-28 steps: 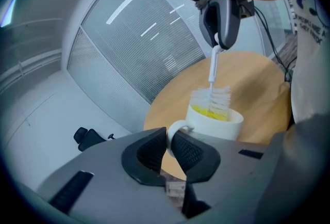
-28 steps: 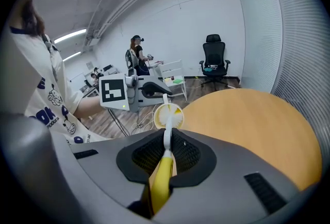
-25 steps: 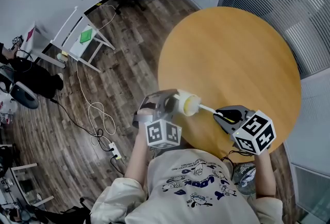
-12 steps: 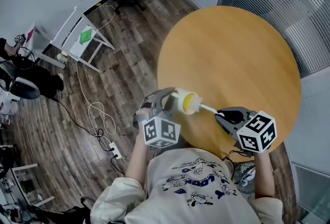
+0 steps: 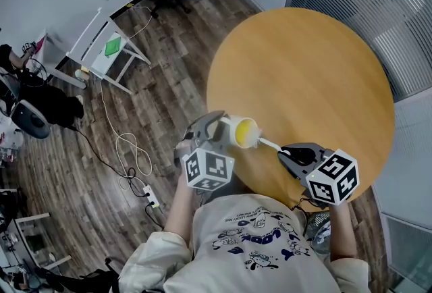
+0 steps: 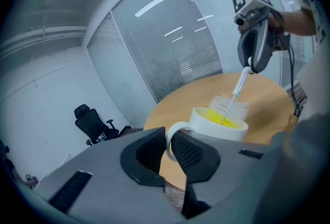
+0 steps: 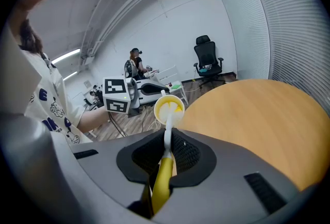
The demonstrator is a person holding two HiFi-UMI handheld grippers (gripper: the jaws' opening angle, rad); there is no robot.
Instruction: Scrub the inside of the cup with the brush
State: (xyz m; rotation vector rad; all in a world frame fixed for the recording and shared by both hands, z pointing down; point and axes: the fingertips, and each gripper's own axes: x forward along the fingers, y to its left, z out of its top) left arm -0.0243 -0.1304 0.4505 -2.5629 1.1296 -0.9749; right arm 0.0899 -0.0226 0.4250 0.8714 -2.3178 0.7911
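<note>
Left gripper point(image 5: 213, 125) has its jaws closed on the handle point(image 6: 169, 138) of the white cup point(image 5: 243, 131). It holds the cup off the round table point(image 5: 304, 62), at the near edge, with the yellow inside turned toward the right gripper point(image 5: 291, 152). That one is clamped on the yellow grip of the brush point(image 5: 268, 144). The brush's long axis runs straight from the right jaws leftward into the cup's mouth, bristles point(image 6: 229, 107) partly inside and partly above the rim. Scrubbing looks to me like a push-and-twist along that line from the right hand. I can read no brand or label on cup or brush.
</note>
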